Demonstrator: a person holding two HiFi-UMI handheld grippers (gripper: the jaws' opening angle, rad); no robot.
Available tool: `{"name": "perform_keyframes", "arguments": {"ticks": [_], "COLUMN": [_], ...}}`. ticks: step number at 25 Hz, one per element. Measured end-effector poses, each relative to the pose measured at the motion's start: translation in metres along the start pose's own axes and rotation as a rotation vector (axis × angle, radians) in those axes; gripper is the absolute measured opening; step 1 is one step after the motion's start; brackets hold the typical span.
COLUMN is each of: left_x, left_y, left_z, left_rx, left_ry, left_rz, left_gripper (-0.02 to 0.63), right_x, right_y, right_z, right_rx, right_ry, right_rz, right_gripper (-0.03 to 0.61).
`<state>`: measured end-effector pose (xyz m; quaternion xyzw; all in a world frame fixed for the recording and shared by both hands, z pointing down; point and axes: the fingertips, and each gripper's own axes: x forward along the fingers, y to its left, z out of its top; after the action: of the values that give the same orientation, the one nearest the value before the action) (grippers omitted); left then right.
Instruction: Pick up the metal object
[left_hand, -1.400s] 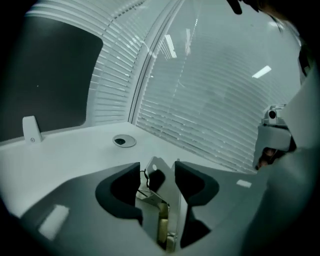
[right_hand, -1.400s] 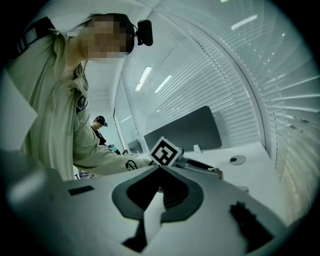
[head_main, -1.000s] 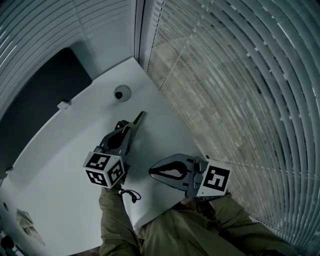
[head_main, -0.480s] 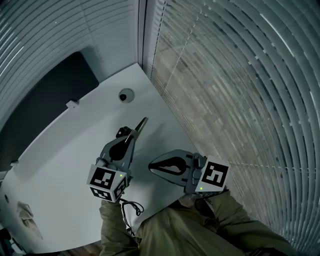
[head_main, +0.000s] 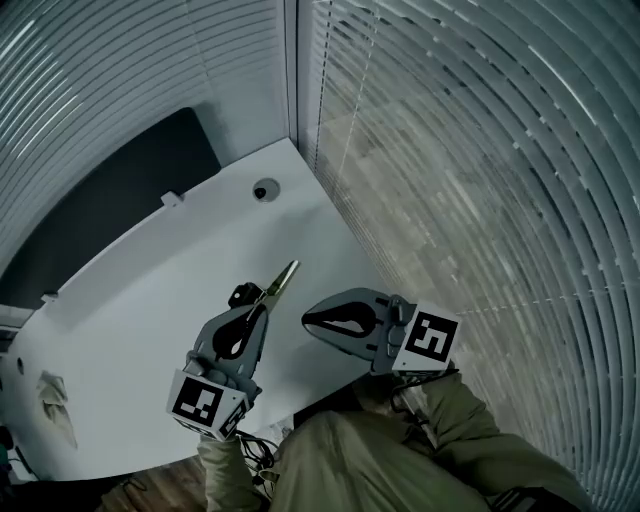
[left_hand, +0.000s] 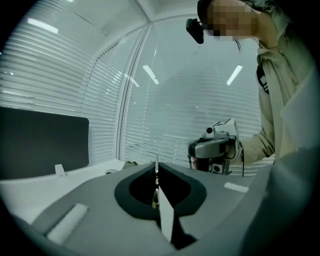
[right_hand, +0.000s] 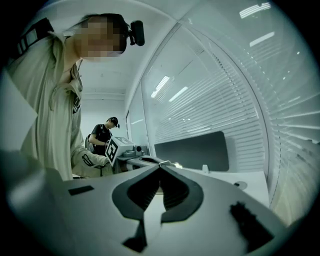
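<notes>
The left gripper is clamped shut on a thin, flat metal strip. The strip sticks out past the jaw tips toward 1 o'clock, over the white surface. In the left gripper view, the strip stands edge-on between the pressed jaws. The right gripper is at 3 o'clock from the left one, jaws together with nothing between them. A round cable port is in the surface at 12 o'clock, well apart from both.
</notes>
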<state>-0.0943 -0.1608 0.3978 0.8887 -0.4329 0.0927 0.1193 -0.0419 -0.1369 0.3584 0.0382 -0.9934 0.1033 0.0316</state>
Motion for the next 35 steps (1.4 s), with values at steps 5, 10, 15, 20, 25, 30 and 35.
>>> {"name": "perform_keyframes", "arguments": {"ticks": [5,10,15,20,25,30,35], "left_x": [-0.029,-0.047,-0.071,-0.116,-0.158,-0.197,-0.23], "left_y": [-0.031,-0.057,-0.085,-0.121,-0.152,-0.177,-0.218], "left_z": [0.02,0.02,0.027,0.027,0.017,0.007,-0.015], "left_rx": [0.032,0.059,0.08,0.114,0.13,0.113,0.097], "left_ry": [-0.068,-0.105,-0.13,-0.176,-0.189,-0.186,-0.167], "left_rz": [0.028,0.032,0.018,0.006,0.011,0.023,0.017], "left_gripper": [0.005,0.005,0.006,0.006,0.005,0.006,0.006], "right_x": [-0.009,-0.015,-0.025,-0.031,-0.03,-0.027,-0.04], "right_y": [0.026,0.054,0.085,0.137,0.187,0.236,0.286], "right_z": [0.01,0.011,0.021,0.018,0.006,0.0,-0.017], "right_rx": [-0.032,-0.088,-0.117,-0.164,-0.184,-0.171,-0.17], "right_ry": [-0.018,-0.028,-0.03,-0.034,-0.023,0.0,0.032], "right_rz": [0.036,0.048,0.029,0.018,0.026,0.025,0.025], "right_gripper": [0.005,0.005,0.005,0.005,0.005,0.005,0.005]}}
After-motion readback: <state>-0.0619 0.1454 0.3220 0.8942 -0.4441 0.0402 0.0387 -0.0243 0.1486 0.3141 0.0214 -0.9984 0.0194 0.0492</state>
